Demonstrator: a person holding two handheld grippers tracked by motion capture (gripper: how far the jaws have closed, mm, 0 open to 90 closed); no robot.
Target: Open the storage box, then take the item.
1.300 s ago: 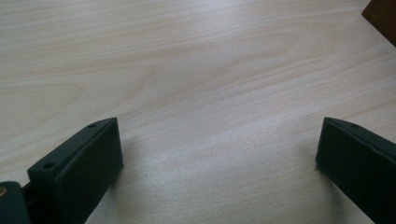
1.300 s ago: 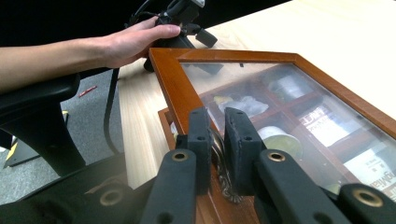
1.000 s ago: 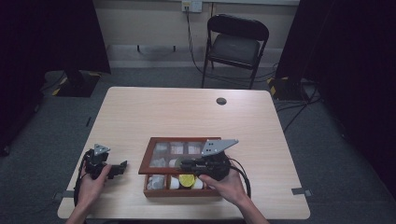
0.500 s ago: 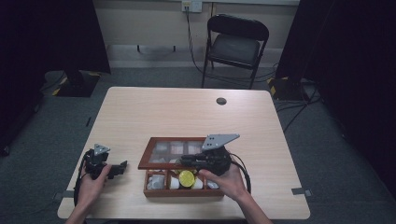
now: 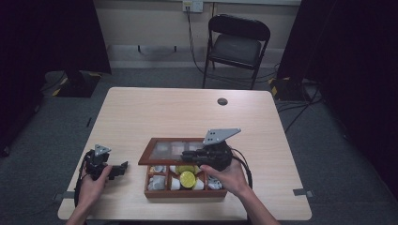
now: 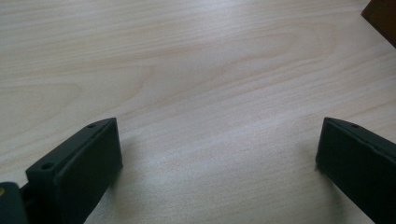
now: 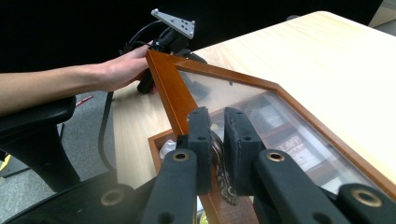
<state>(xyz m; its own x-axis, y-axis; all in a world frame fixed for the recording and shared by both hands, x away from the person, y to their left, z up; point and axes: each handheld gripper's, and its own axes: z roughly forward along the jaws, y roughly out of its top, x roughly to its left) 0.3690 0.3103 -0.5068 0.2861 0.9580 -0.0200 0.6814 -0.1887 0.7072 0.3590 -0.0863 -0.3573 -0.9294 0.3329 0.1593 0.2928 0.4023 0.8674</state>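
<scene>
Right now the right gripper [image 7: 215, 140] has its jaws clamped on the latch [image 7: 219, 163] of the box's [image 5: 185, 193] lid [image 5: 169, 149], lid raised, near desk [image 5: 155, 112] front. Left gripper [image 6: 215, 163] rests on desk, jaws wide, nothing between.

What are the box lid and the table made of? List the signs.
Lid: likely wood, reddish-brown glossy frame with mitred corners; clear pane, glass or plastic, contents show through. Table: pale wood or wood-look laminate, matte, with visible grain lines.

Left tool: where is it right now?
High view: the left tool rests near the table's front-left corner, left of the wooden box, jaws open over bare tabletop.
</scene>
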